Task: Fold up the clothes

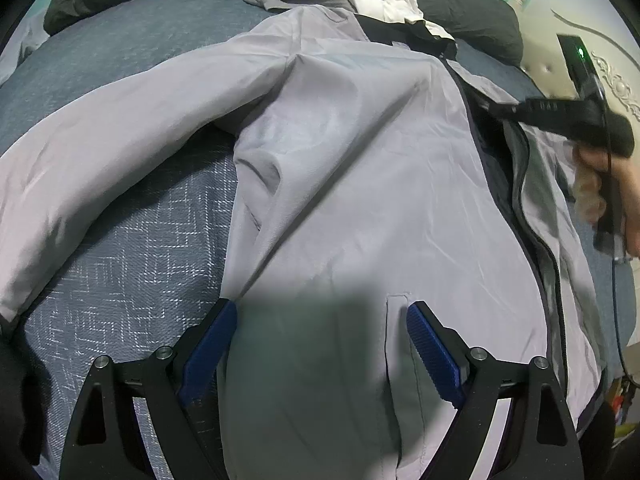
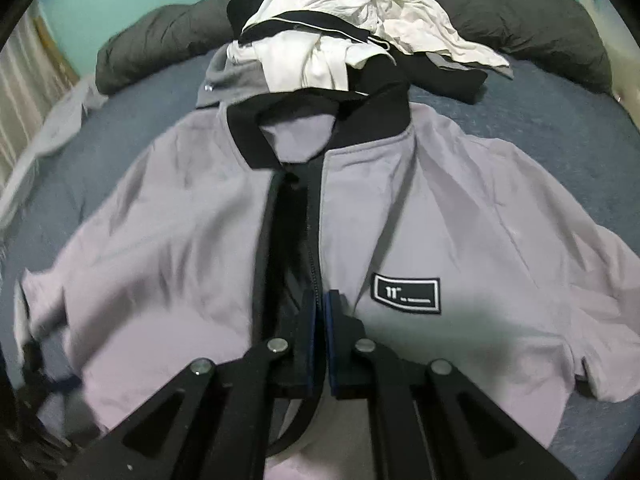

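Between right tongs [image 2: 322, 312], zipper edge [image 2: 316, 240] vanishes.

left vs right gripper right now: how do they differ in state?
The left gripper is open, jaws wide apart over the jacket front, holding nothing. The right gripper is shut on the jacket's zipper edge. Left sits near the pocket seam; right sits at the centre opening. Both have blue pads.

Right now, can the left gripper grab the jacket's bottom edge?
Probably yes. The left gripper is open right over the jacket, with nothing between its fingers and the fabric. The bottom edge itself is out of view.
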`<act>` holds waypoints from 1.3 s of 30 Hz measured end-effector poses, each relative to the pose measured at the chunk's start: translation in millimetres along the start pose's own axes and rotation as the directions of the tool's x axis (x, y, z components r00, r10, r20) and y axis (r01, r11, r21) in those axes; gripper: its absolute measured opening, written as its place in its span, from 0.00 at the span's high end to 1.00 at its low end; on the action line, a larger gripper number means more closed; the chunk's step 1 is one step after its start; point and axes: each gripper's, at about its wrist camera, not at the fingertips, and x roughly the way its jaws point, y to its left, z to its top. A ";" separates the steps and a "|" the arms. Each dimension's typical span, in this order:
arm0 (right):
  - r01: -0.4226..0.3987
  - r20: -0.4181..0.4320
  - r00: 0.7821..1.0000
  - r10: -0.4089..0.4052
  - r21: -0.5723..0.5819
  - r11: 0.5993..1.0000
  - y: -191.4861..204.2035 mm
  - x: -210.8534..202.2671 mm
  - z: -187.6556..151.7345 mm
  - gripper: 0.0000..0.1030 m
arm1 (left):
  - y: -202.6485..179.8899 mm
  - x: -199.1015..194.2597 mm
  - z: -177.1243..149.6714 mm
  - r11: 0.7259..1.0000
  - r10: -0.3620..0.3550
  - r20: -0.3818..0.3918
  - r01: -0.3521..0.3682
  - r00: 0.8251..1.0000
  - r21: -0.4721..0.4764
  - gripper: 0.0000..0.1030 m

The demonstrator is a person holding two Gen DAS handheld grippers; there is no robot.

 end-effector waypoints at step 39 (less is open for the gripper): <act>-0.075 -0.013 0.997 0.076 0.038 0.996 12.5 64.1 100.2 0.72 | 23.6 -13.4 -1.2 0.998 0.023 0.042 -0.021 0.999 -0.051 0.08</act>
